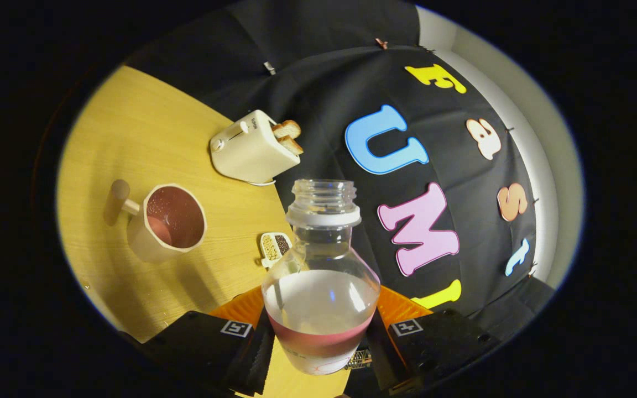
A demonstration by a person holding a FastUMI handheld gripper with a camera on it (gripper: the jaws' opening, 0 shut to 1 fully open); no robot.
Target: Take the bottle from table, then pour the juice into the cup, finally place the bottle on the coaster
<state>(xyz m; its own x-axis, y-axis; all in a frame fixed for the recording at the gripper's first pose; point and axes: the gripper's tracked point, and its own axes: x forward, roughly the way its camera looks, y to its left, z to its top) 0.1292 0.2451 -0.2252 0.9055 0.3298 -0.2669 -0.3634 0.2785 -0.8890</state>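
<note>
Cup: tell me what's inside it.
The cup holds a little pink juice pooled low on its inner wall, with droplets above. Its rim hides the bottom. The tongs are shut on the bottle.

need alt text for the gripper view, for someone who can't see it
The gripper is shut on an uncapped clear bottle holding a little pale juice. Beyond the fingers on the wooden table stand a cup with pink liquid inside, a small coaster and a toaster with bread in its slots.
</note>
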